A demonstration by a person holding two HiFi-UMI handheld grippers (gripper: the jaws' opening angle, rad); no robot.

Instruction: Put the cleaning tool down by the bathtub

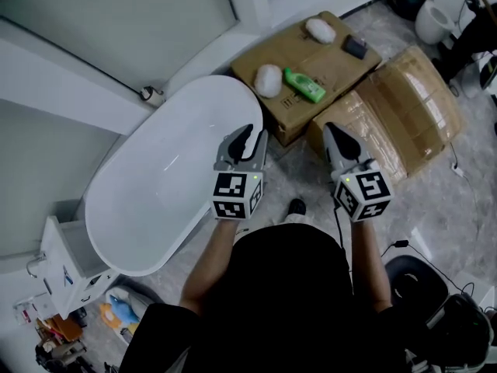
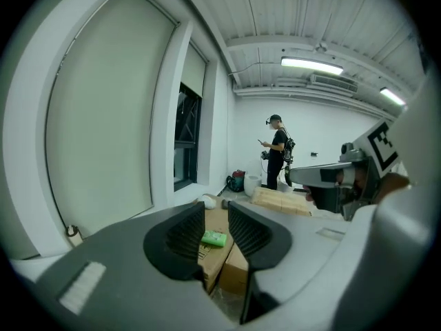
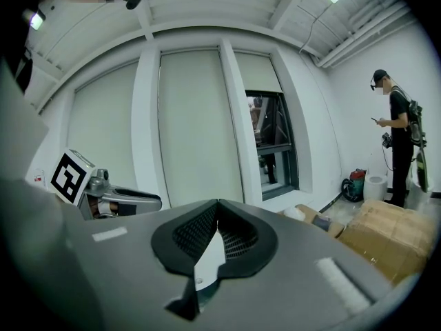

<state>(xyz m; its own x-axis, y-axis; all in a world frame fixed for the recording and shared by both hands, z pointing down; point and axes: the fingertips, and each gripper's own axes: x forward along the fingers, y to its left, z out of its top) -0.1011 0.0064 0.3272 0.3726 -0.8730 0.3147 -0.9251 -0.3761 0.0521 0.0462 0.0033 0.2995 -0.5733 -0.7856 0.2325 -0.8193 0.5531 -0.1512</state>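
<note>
Left gripper (image 1: pixel 250 134) agape, empty, beside bathtub (image 1: pixel 140 200), tub's length diagonal.

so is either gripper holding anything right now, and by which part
Nothing is held: the left gripper has its jaws apart and empty, and the right gripper is shut on nothing.

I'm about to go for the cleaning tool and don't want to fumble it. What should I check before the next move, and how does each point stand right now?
1. Grasp readiness of the left tongs: ok, apart with nothing between them.
2. Grasp readiness of the right tongs: not ok, tips together and empty.
3. Tool in hand: not ok, neither holds anything.
4. Candidates in sight: ok, the green bottle and a white sponge lie on the cardboard box.
5. Which one is the tool: cannot tell.
6. View of the bathtub: ok, right beside the box.
</note>
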